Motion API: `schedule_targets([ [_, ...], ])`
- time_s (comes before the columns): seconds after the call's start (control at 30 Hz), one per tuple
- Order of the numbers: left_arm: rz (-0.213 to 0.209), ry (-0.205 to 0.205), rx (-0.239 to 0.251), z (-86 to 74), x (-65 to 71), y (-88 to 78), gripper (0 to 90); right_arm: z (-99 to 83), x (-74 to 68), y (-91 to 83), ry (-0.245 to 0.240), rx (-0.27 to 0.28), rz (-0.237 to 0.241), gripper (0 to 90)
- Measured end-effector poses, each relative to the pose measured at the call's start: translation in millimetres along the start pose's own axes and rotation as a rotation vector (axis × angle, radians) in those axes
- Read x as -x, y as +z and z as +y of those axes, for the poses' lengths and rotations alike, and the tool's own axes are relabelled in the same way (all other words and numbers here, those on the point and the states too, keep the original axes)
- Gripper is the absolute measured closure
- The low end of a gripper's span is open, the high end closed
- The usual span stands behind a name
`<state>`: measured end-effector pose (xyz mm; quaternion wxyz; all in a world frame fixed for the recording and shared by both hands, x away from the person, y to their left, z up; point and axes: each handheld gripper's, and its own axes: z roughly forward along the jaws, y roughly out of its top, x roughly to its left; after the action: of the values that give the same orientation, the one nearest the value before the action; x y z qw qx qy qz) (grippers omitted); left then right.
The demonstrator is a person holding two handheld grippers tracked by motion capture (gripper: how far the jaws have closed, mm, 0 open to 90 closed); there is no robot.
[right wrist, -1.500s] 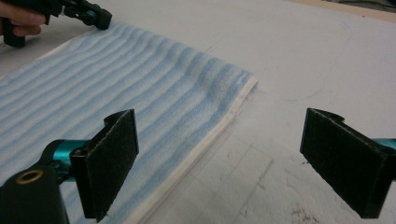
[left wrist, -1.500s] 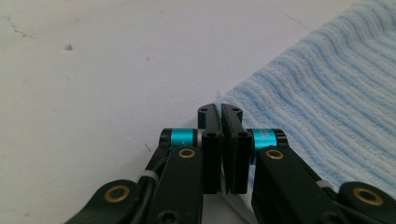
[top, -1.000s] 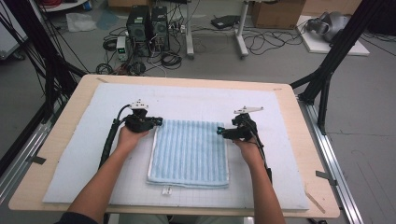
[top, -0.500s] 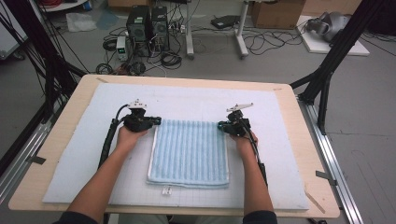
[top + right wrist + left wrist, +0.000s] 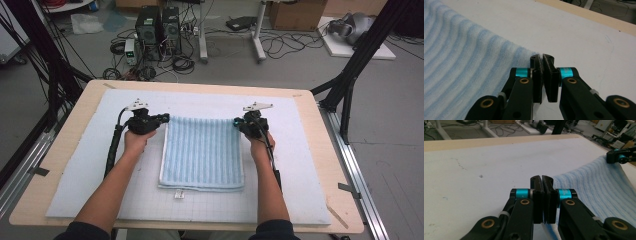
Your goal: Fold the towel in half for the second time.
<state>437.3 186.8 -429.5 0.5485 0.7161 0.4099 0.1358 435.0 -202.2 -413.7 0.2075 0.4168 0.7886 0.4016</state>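
Here, a pale blue ribbed towel (image 5: 202, 152) lies folded on a white mat (image 5: 305, 150), its two far corners pinched by hand-held tools: the left gripper (image 5: 162, 119) has its jaws pressed together on the corner beside it, and the right gripper (image 5: 236, 122), whose jaws have just been closing, is clamped on the opposite corner, the fabric caught between its pads. In the right gripper view the towel (image 5: 466, 75) rises in soft striped waves from that gripper (image 5: 543, 63) away to its left; in the left gripper view the cloth (image 5: 599, 187) climbs from the left gripper (image 5: 541, 182) toward the other tool (image 5: 621, 157) at the far edge of the picture. A small white tag (image 5: 179, 194) pokes out from the hem nearest the person. Exactly how much fabric sits inside the left jaws is hard to make out, since the pads cover the corner. Beyond both grippers the mat runs bare to the wooden table (image 5: 200, 87) edge, with open room outward of each hand as well. The person's forearms are cut off at the bottom of the high view.
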Motion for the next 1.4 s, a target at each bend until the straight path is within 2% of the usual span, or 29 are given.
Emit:
schedule_targets([
  [0.03,-0.009,0.008,-0.02,-0.3,-0.6,-1.7,87.4,-0.5,-0.6,-0.2,0.004,-0.002,0.003,86.3],
  [0.07,-0.017,0.003,-0.022,-0.9,-0.8,-3.3,87.4,-2.3,-0.6,-1.0,-0.007,0.006,0.01,86.3],
  [0.13,-0.035,-0.002,-0.011,-1.8,0.6,-7.6,87.5,-5.5,-2.5,-4.9,0.009,0.02,0.029,86.3],
  [0.2,-0.048,0.015,-0.027,0.2,4.3,-11.8,87.4,-7.1,-3.5,-9.4,0.015,0.035,0.043,86.2],
  [0.27,-0.059,0.035,-0.003,1.8,10.4,-18.2,87.4,-9.0,-5.2,-16.3,0.018,0.057,0.061,86.2],
  [0.3,-0.066,0.037,-0.001,2.3,12.2,-20.3,87.4,-10.3,-5.9,-20.5,0.003,0.073,0.07,86.2],
  [0.4,-0.078,0.044,0.0,1.9,16.7,-25.4,87.4,-13.8,-8.4,-30.6,0.011,0.092,0.09,86.2],
  [0.5,-0.096,0.051,0.011,-3.3,27.1,-36.1,87.4,-19.2,-11.6,-40.5,0.008,0.113,0.118,86.1],
  [0.63,-0.115,0.066,0.012,-7.1,36.6,-46.5,87.4,-25.6,-18.2,-50.7,-0.004,0.103,0.147,85.8],
  [0.8,-0.134,0.085,0.021,-11.2,45.1,-59.7,87.4,-30.2,-26.8,-65.8,-0.027,0.137,0.155,85.8],
  [0.93,-0.144,0.093,0.018,-16.6,49.5,-67.9,87.3,-37.2,-30.4,-74.5,-0.036,0.14,0.163,85.8],
  [1.27,-0.17,0.096,0.009,-40.2,62.0,-82.6,87.3,-59.5,-43.8,-91.4,-0.058,0.138,0.191,85.8],
  [1.4,-0.182,0.109,-0.004,-48.3,67.7,-87.5,87.3,-69.2,-46.7,-95.1,-0.048,0.135,0.2,85.8],
])
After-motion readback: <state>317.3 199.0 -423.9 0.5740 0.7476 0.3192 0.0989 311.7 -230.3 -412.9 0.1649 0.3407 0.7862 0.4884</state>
